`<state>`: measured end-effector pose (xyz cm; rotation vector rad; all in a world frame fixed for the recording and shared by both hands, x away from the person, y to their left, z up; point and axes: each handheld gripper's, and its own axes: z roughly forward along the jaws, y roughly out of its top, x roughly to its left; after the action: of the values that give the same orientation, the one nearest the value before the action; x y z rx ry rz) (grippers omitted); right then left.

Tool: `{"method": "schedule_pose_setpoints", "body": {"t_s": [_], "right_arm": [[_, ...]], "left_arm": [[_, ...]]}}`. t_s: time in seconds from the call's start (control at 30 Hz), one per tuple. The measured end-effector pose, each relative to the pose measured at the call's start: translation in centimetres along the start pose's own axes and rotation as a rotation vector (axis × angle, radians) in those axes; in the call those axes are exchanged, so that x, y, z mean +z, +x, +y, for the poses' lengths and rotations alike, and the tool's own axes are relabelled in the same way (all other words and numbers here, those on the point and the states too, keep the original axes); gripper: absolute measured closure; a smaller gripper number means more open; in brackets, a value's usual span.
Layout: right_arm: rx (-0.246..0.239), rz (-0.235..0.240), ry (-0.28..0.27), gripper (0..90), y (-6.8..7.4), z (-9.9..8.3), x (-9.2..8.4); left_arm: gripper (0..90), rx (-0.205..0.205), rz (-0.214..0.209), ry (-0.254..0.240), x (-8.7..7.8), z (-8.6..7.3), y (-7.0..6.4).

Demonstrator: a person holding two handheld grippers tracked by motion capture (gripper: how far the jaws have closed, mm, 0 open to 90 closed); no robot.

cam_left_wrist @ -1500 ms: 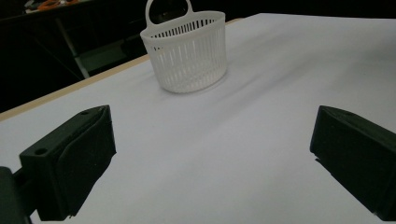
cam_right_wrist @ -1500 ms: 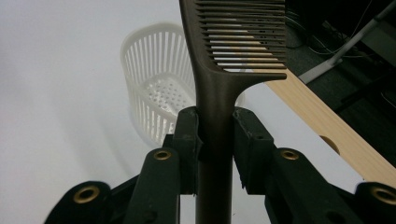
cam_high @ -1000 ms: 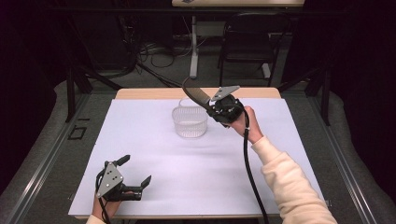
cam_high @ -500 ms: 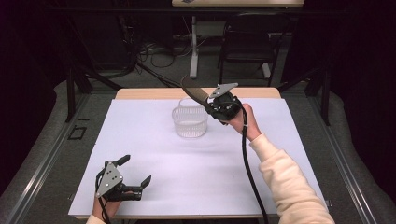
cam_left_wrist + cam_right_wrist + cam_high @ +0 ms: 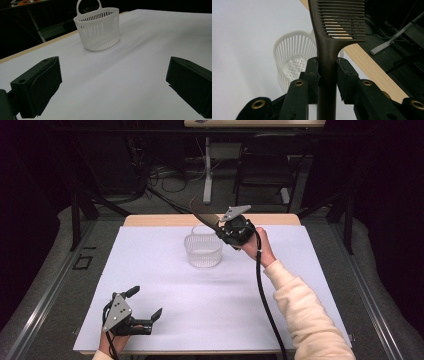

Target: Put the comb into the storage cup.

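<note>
A dark brown comb (image 5: 329,37) is clamped by its handle in my right gripper (image 5: 327,75), teeth end pointing away; in the high view the comb (image 5: 202,212) juts up and to the left from my right gripper (image 5: 222,227), above the far rim of a small white slotted basket (image 5: 203,251). The basket (image 5: 292,62) looks empty and sits just below and behind the comb. My left gripper (image 5: 145,307) rests at the near left of the table, open, nothing between its fingers (image 5: 37,87); the basket (image 5: 98,28) stands well ahead of it.
A white sheet (image 5: 225,295) covers the table, with a wooden edge (image 5: 280,220) at the far side. Beyond it are a chair (image 5: 265,170), a stand and cables on the dark floor.
My right gripper with the comb has shifted slightly up and toward the far side of the basket. My left gripper has stayed put.
</note>
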<state>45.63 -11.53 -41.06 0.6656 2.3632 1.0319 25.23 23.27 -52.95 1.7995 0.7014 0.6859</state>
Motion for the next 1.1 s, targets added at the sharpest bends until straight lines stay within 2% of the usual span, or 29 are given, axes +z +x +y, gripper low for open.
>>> {"method": "schedule_pose_setpoints", "body": {"t_s": [0.47, 1.1], "right_arm": [[-0.015, -0.014, -0.035, 72.4, -0.1, 1.1, 0.1], [-0.045, -0.008, -0.043, 72.5, 0.6, 2.5, 1.0]], "left_arm": [[0.2, 0.003, -0.002, 0.0, 0.0, 0.0, -0.1], [0.2, 0.006, 0.001, -0.004, 0.0, 0.1, -0.1]]}}
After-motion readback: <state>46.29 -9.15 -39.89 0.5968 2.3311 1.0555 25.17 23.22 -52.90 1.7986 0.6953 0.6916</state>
